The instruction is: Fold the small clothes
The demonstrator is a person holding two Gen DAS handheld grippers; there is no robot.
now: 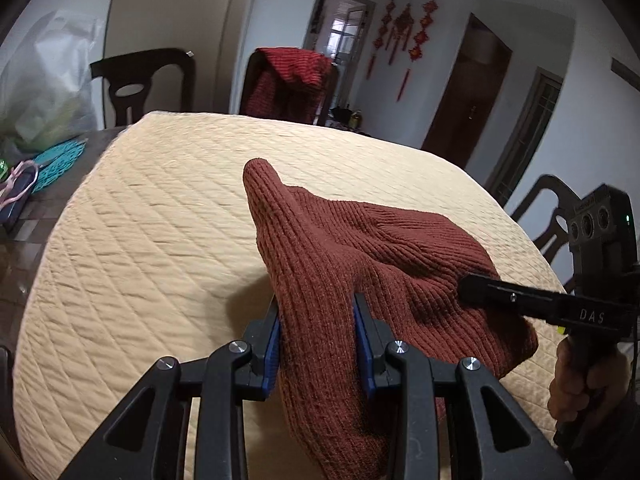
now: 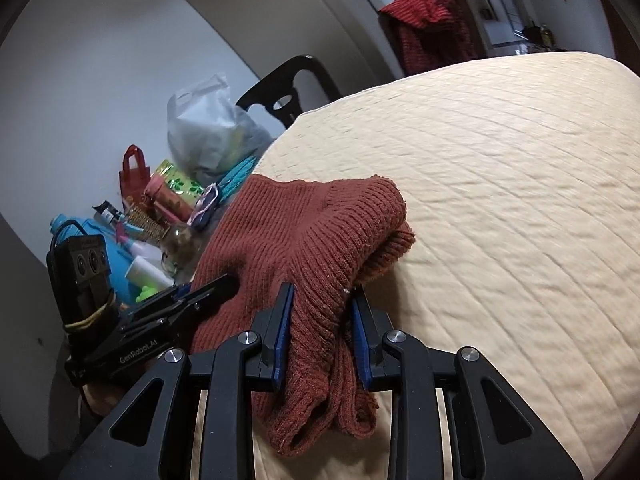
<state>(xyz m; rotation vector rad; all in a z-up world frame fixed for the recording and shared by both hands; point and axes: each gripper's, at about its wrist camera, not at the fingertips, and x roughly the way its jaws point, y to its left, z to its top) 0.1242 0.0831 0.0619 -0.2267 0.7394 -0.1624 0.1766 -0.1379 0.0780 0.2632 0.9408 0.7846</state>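
A rust-red ribbed knit garment (image 1: 360, 248) hangs bunched between both grippers above the cream quilted cover (image 1: 152, 220). My left gripper (image 1: 316, 300) is shut on a thick fold of it, blue pads pressing each side. In the same view the right gripper (image 1: 464, 288) reaches in from the right and bites the garment's far edge, a hand on its handle. From the right wrist, the right gripper (image 2: 322, 292) is shut on a gathered end of the knit garment (image 2: 304, 224), whose tail droops below the pads. The left gripper (image 2: 228, 284) clamps the knit at the left.
The quilted cover (image 2: 500, 200) spreads over a table. Beyond its left edge lie a plastic bag (image 2: 208, 136), a red tote (image 2: 134, 174), bottles and a teal mat (image 1: 56, 164). Dark chairs (image 1: 144, 80) ring the table; one carries a red striped garment (image 1: 288, 80).
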